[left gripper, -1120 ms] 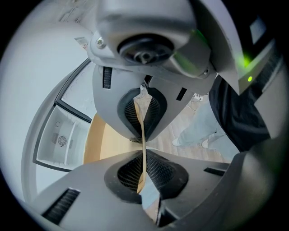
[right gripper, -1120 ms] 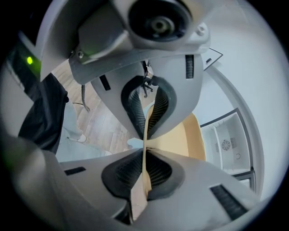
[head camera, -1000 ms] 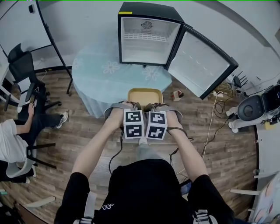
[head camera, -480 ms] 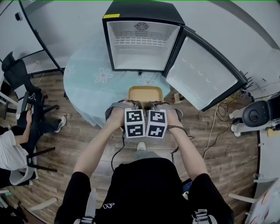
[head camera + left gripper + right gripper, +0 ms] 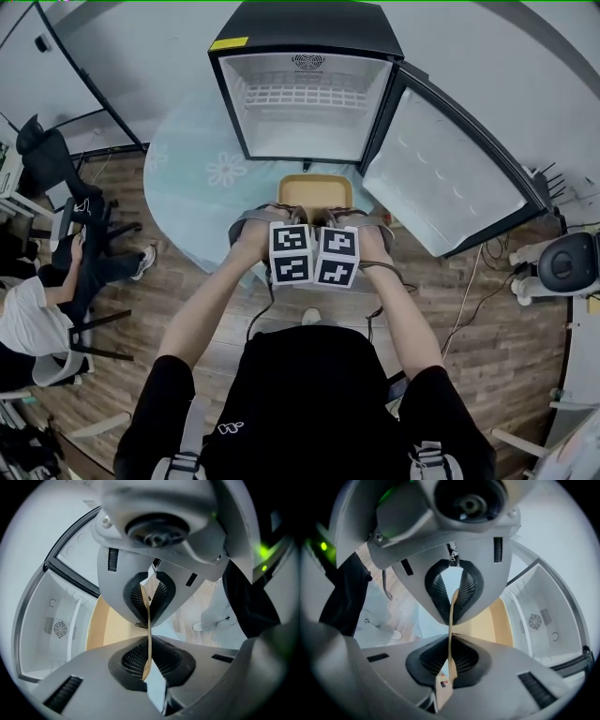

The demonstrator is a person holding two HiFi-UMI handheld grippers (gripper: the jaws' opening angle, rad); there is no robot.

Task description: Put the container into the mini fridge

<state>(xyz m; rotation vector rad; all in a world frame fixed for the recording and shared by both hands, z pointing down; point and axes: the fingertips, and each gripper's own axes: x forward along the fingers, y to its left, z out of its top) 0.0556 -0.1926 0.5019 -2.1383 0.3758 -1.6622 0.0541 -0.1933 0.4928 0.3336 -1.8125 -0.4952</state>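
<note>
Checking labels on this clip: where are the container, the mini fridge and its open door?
container (image 5: 315, 190): head view, on its tan inner floor.
mini fridge (image 5: 302, 117): head view, on the white back wall inside.
fridge door (image 5: 445, 183): head view, on the white inner liner.

The left gripper is closed on a thin tan edge of the container. The edge stands upright between the two dark ribbed pads, which press on it from both sides. Beyond the jaws and to their left, the tan body of the container reaches toward the open mini fridge, whose white inside shows a round fan grille. To the right of the jaws are a wooden floor and a light shoe.
</note>
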